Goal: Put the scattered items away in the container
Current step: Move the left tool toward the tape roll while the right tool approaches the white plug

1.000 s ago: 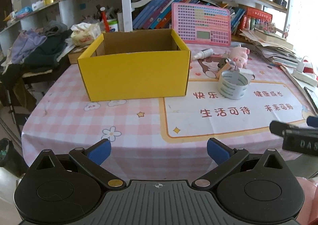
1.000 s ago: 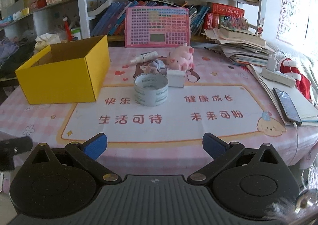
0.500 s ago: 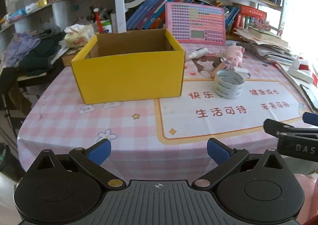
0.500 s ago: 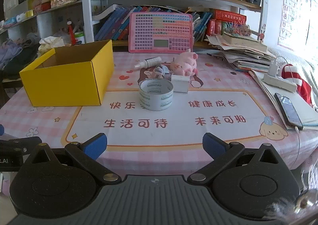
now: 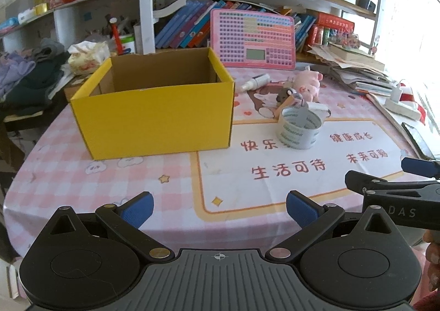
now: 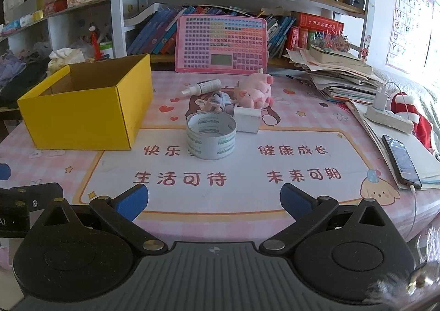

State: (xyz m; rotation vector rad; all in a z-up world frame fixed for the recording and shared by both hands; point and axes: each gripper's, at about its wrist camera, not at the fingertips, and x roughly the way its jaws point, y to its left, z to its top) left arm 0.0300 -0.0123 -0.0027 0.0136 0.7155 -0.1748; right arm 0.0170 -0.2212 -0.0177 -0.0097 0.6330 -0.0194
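Note:
An open yellow cardboard box (image 5: 154, 115) (image 6: 82, 115) stands on the pink checked table, its inside bare as far as I see. Right of it a white tape roll (image 5: 299, 129) (image 6: 211, 136) stands on the printed mat. Behind the roll lie a small white box (image 6: 247, 118), a pink plush pig (image 5: 306, 85) (image 6: 255, 91), a small grey toy (image 6: 218, 100) and a white spray bottle (image 5: 254, 81) (image 6: 203, 87). My left gripper (image 5: 218, 208) is open over the table's near edge, with nothing in it. My right gripper (image 6: 213, 201) is open too, well short of the tape roll.
A pink keyboard toy (image 6: 221, 44) leans against the bookshelf at the back. Stacked papers (image 6: 341, 74), a power strip (image 6: 390, 117) and a phone (image 6: 401, 161) crowd the right side. Clothes (image 5: 24, 82) pile up at far left.
Both grippers have lifted and eased forward a little, so the table sits lower in view. Each gripper shows more of the other at its frame edge. Nothing on the table moved.

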